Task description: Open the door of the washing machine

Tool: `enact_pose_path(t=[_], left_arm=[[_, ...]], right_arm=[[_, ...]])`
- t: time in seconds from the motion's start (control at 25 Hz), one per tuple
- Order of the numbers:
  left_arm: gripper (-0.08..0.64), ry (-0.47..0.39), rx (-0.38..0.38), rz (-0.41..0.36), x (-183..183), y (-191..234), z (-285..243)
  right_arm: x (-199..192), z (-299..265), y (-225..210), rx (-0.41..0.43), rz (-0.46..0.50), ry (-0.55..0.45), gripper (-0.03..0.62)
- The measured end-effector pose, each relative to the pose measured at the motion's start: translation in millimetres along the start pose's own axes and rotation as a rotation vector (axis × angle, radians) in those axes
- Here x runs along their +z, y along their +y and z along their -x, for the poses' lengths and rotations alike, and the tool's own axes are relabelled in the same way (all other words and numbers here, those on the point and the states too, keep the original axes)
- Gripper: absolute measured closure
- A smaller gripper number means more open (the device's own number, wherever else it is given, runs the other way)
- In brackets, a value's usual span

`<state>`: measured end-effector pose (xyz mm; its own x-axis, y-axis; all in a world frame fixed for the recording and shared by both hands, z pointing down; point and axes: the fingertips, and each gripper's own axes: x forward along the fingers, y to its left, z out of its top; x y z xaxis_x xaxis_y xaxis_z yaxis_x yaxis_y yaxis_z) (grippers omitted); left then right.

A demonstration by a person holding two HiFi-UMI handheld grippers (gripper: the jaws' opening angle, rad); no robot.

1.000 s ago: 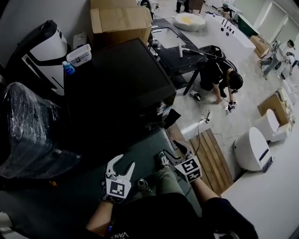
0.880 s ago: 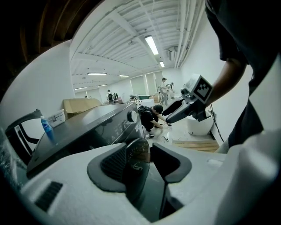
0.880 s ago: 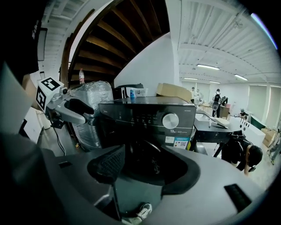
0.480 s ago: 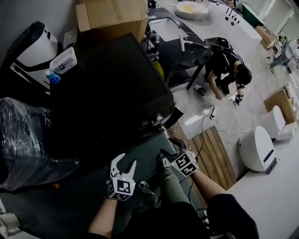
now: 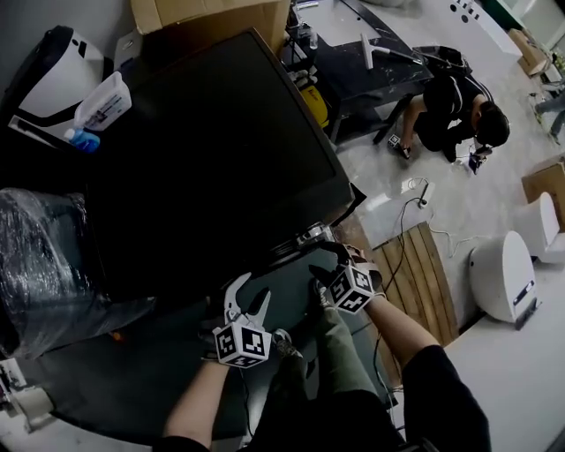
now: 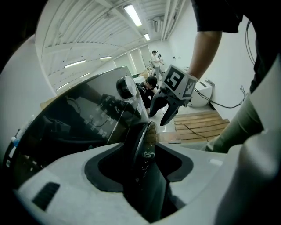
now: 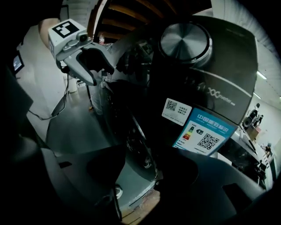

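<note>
Bare floor (image 5: pixel 380 181) lies open beside the washing machine (image 5: pixel 212 150) door (image 6: pixel 142 176) rim.

Before the glossy black washing machine (image 5: pixel 221 150), the dark grey floor (image 5: pixel 132 388) gives open passage. At the machine's front, its dark curved door rim (image 6: pixel 142 147) stands edge-on in the way. A slatted wooden pallet (image 5: pixel 415 282) lies right of the machine, a plastic-wrapped dark bundle (image 5: pixel 44 256) crowds its left, and a brown cardboard box (image 5: pixel 203 13) blocks its far edge.
</note>
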<state>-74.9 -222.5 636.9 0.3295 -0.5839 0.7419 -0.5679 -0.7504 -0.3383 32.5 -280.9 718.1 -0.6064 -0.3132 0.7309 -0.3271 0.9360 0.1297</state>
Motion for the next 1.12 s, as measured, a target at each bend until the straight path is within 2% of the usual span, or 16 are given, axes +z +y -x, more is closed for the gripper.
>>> enact_pose_path(t=[0.2,0.44,0.68,0.84,0.96,1.12], left_arm=[[0.35,0.041,-0.019,-0.029,-0.5,-0.5,-23.3],[0.35,0.091,-0.026,-0.027,-7.5,-2.1,-38.6],[0.348,0.114,-0.02,-0.042,-8.7,-4.8,-45.1],[0.35,0.128,0.004,-0.054,-10.7,-1.9,-48.8],[0.407,0.134,0.015,-0.017,-10.8,3.3,-48.1],[0.419,0.122,-0.002,-0.003,-9.4,1.7,-47.5]], right_arm=[[-9.0,-24.1,-4.5,0.048,0.134,0.041,0.36],[-8.8,-40.1,0.4,0.103,0.194,0.051,0.4],[-11.9,-44.4,1.0,0.077,0.204,0.041,0.422],[-11.8,-45.9,1.5,0.097,0.189,0.045,0.431],[-6.7,-43.0,0.7,0.099,0.174,0.041,0.437],[-10.1,-41.8,0.5,0.078,0.163,0.037,0.439]])
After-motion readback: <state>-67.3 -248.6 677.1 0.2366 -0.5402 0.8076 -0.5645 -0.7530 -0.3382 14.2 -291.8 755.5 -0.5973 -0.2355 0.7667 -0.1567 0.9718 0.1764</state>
